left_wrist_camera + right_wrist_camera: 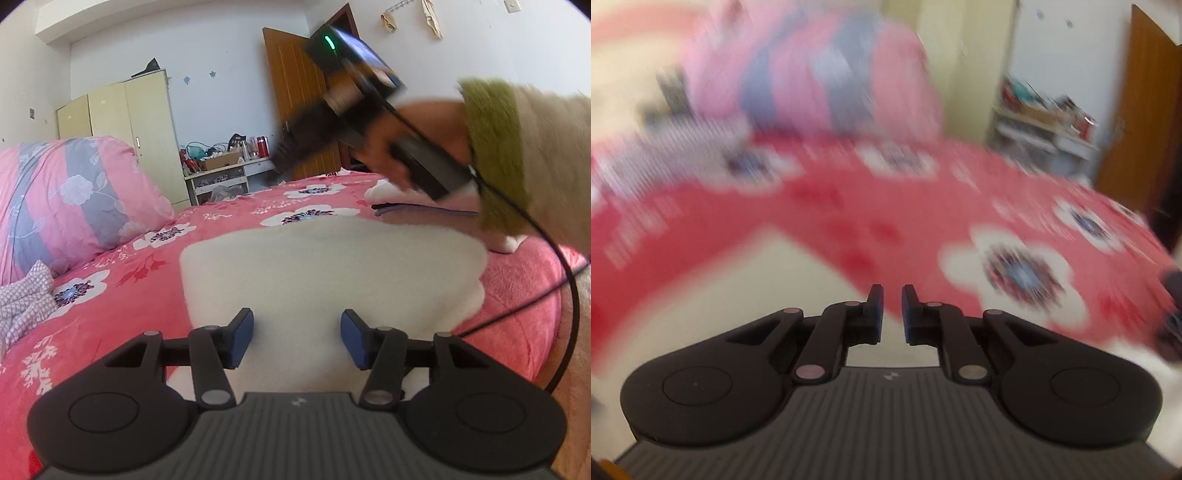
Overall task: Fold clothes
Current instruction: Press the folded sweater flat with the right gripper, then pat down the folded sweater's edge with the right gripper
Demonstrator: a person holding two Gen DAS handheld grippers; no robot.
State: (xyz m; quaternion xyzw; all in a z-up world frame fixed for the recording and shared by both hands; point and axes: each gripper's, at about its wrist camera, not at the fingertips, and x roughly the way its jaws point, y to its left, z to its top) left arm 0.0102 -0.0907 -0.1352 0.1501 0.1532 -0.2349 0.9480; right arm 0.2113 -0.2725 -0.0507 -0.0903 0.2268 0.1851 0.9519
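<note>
The left gripper (297, 339), black with blue pads, hovers spread and empty over a folded cream fleece garment (332, 266) on the pink floral bedspread (122, 325). In the blurred right view, the right gripper (892, 312) is nearly closed, pinching nothing, above the garment's edge (713, 295).

Pink quilt (74, 199) with grey floral stripes bunched at head of bed; red flowered bedsheet (140, 266) beneath; cream wardrobe (125, 122) against far wall; cluttered white shelf unit (221, 173) beside it; brown wooden door (295, 103) ajar
</note>
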